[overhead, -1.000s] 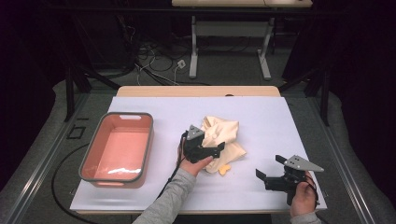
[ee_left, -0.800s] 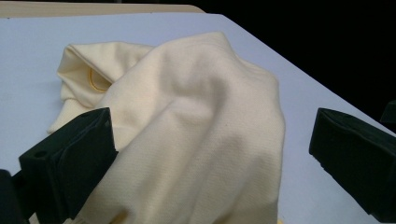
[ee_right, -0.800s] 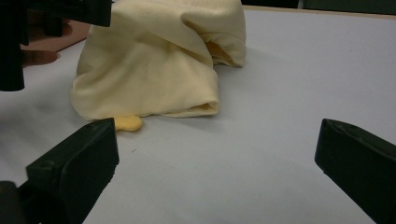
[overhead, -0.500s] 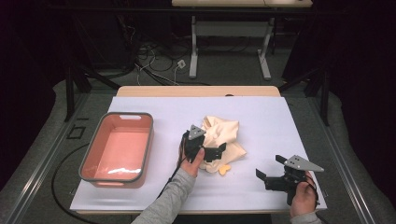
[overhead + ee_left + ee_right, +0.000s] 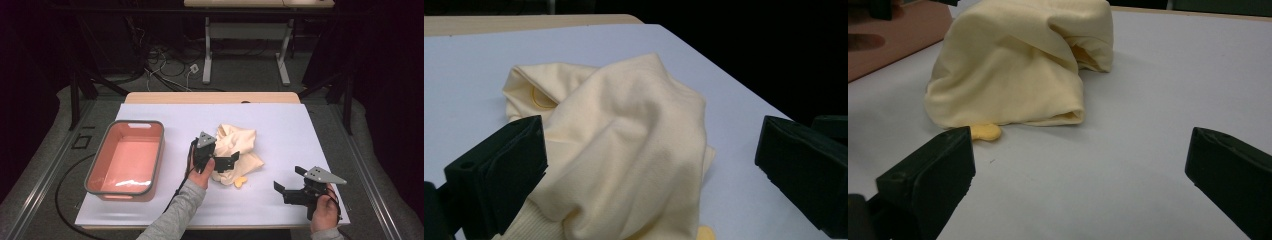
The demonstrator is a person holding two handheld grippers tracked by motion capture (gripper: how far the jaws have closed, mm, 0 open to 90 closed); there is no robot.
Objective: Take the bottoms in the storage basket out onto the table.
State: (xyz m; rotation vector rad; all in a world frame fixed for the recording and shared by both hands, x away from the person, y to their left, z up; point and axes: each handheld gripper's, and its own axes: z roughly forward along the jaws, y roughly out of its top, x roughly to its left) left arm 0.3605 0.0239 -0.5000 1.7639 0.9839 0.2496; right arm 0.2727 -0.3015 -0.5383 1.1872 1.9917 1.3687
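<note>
Cloth (image 5: 235, 150) lies crumpled mid-desk, not yet in bin (image 5: 97, 172) near left edge. Left gripper (image 5: 231, 161) has just opened wide around cloth, no grip; right gripper (image 5: 289, 181) open, empty.

A pink tub (image 5: 126, 161) with a grey rim stands on the left part of the white surface (image 5: 300, 130), and it is empty. Beyond the far edge of the surface, cables (image 5: 165, 62) lie on the floor between the legs of another desk (image 5: 207, 52).

No readable text or labels anywhere.
</note>
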